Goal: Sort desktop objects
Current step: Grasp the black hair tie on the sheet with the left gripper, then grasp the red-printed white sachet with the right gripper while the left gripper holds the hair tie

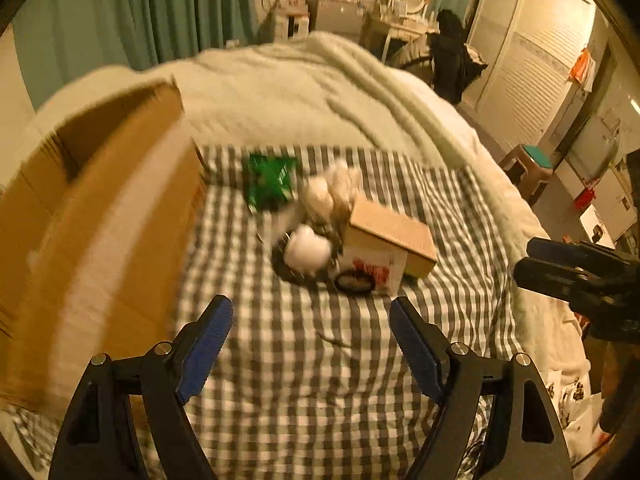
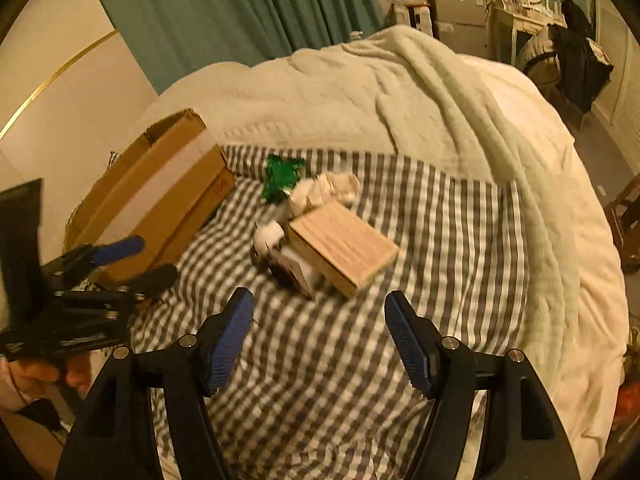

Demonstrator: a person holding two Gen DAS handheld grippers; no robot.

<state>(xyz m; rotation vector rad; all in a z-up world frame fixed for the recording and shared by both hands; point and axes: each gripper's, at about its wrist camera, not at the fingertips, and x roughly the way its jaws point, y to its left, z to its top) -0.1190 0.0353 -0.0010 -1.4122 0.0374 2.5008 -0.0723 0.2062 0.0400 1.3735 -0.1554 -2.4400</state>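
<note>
A small pile lies on the grey checked cloth (image 1: 304, 380): a green packet (image 1: 270, 180), pale wrapped bundles (image 1: 332, 192), a white round object (image 1: 308, 248) and a small tan-and-white carton (image 1: 392, 240) with a black ring (image 1: 352, 282) at its foot. My left gripper (image 1: 310, 302) hangs open and empty just short of the pile. In the right wrist view the carton (image 2: 344, 248), the green packet (image 2: 282, 176) and the white round object (image 2: 268, 234) lie just ahead of my right gripper (image 2: 319, 296), which is open and empty. Both views are motion-blurred.
A large open cardboard box (image 1: 100, 208) (image 2: 160, 200) stands left of the pile. A cream blanket (image 2: 400, 100) covers the bed behind. The left gripper (image 2: 150, 260) and a hand (image 2: 40, 372) show at the left edge; the right gripper (image 1: 524, 260) at the right edge.
</note>
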